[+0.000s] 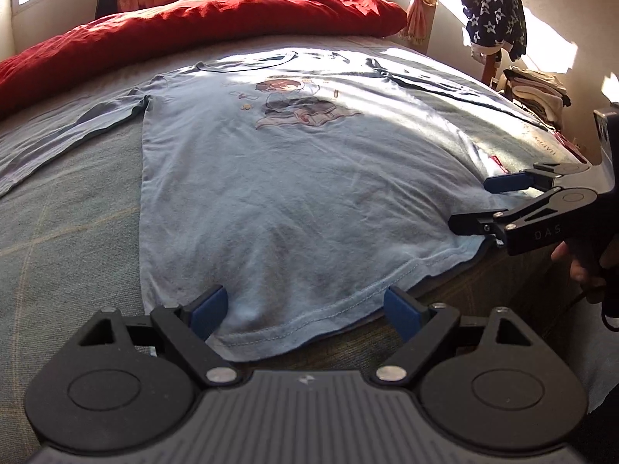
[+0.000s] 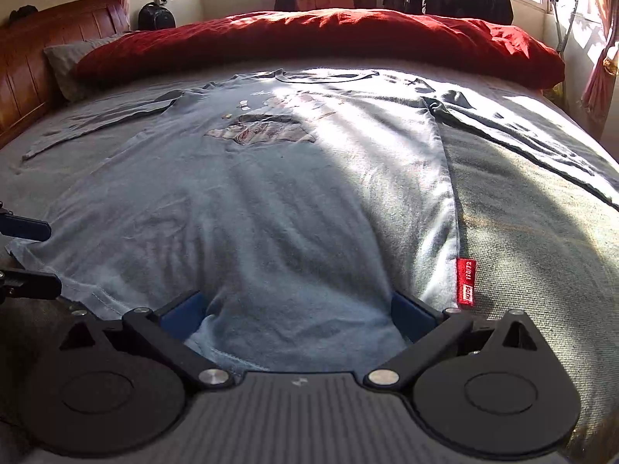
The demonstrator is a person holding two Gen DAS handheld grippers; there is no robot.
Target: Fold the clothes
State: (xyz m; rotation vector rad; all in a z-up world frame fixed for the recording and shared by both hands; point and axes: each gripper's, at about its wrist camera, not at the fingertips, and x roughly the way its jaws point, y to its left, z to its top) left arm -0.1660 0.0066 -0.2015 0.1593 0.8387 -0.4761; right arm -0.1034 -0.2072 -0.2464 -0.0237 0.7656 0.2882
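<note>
A light blue long-sleeved shirt [image 1: 294, 178] [image 2: 271, 193] with a cartoon print lies flat and face up on the bed, both sleeves spread out to the sides. Its bottom hem faces me. My left gripper [image 1: 305, 305] stands open over the hem near the shirt's left corner, blue pads on either side of the cloth. My right gripper [image 2: 298, 309] is open too, astride the hem near the right corner, next to a red side label [image 2: 465, 281]. From the left wrist view the right gripper [image 1: 470, 205] shows at the right with a hand behind it.
A grey bedcover [image 1: 65, 224] [image 2: 534, 232] lies under the shirt. A red duvet [image 1: 201, 27] [image 2: 317, 38] is bunched along the far side. A wooden headboard [image 2: 35, 62] stands at the left. A star-print garment [image 1: 493, 15] and folded clothes [image 1: 537, 89] sit beyond the bed's right edge.
</note>
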